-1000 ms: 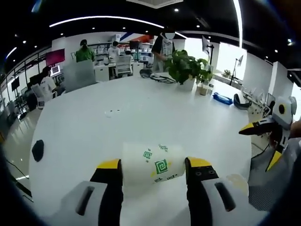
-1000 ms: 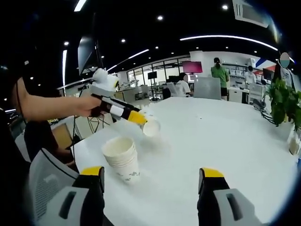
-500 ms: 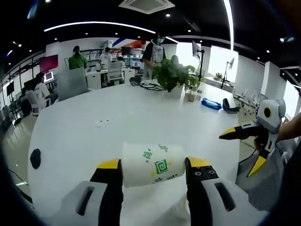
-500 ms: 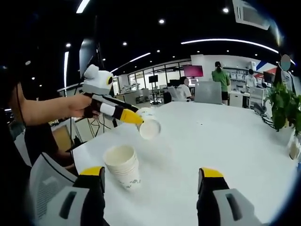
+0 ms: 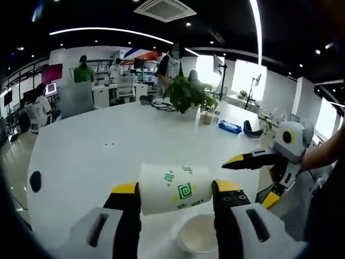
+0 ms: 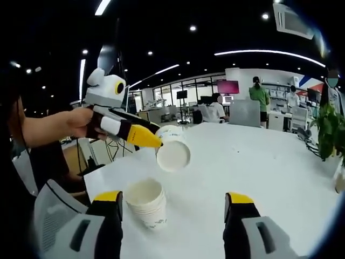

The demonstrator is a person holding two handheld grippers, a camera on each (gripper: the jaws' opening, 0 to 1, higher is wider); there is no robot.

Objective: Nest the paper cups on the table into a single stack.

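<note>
Your left gripper (image 5: 177,190) pinches a white paper cup (image 5: 175,188) between its yellow-tipped jaws at the bottom centre of the left gripper view; the cup lies on its side across the jaws. Green square spiral logos are printed on its wall, with a line of small green writing under the biggest one that is too small to read. Just below it, at the lower edge of that frame, sits the open mouth of the stack of cups (image 5: 198,234) on the white table (image 5: 97,156).

In the right gripper view the same left gripper (image 6: 145,136) comes in from the left of the frame, held in your hand (image 6: 81,121), with the cup (image 6: 173,152) at its tip, mouth turned toward the camera, hanging above and a little to the right of the stack (image 6: 145,202). The stack stands upright on the table (image 6: 259,167) at lower left of centre, with faint green print low on its side that cannot be read.

Your right gripper (image 6: 172,200) has its jaws spread wide at the bottom of its own view, nothing between them. In the left gripper view it (image 5: 253,178) shows at the right of the frame, jaws apart, beside the table edge.

A potted plant (image 5: 186,96) stands at the far side of the table, upper centre of the left gripper view, and people (image 5: 82,70) stand and sit at desks behind it
</note>
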